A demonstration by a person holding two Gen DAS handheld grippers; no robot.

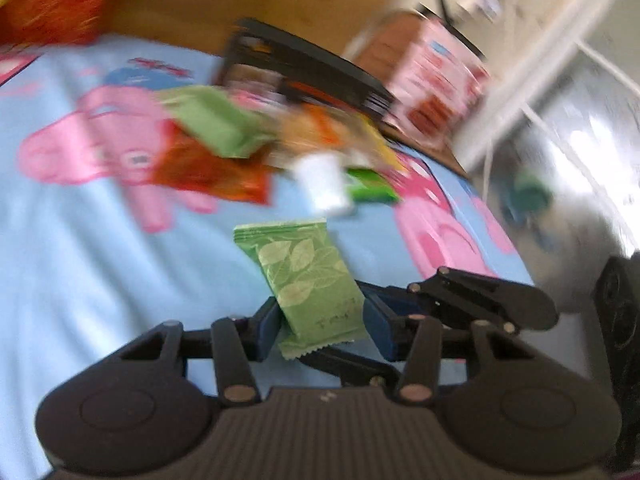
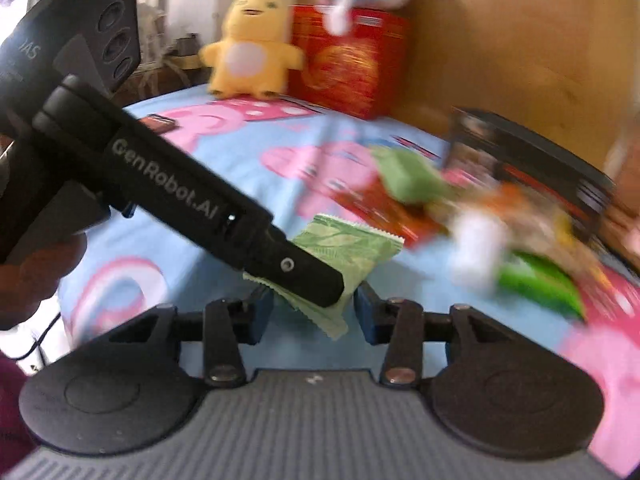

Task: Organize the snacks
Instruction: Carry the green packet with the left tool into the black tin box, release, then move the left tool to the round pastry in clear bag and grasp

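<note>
Left wrist view
- Claw: your left claw (image 1: 322, 320) has its blue pads drawn in narrow against both sides of the green packet (image 1: 308, 280), pinching it near its lower end.
- Packet: flat, crinkly foil pillow with saw-tooth crimped ends and a pale leaf print. A small dark line of writing near the bottom is too blurred to read.
- Bed: soft blue sheet (image 1: 80, 260) with pink cartoon pigs lies beneath the packet.
- Snack heap (image 1: 280, 148): just beyond the packet there are glossy wrappers in green, orange, red and white, all motion-blurred.
- Black box (image 1: 312, 72): rigid and rectangular, behind the heap, well beyond the packet.

Right wrist view
- Claw: your right claw (image 2: 314, 312) has a blue pad on either side of the packet's lower corner. I cannot tell whether they press on it.
- Left claw body: matt black, lettered "GenRobot.AI" in white. Its finger lies across the packet.
- Yellow plush (image 2: 250, 40): fuzzy and rounded with a white belly, far beyond the packet on the left.
- Red box (image 2: 348, 64): shiny with gold patterning, just right of the plush. No words are readable.
</note>
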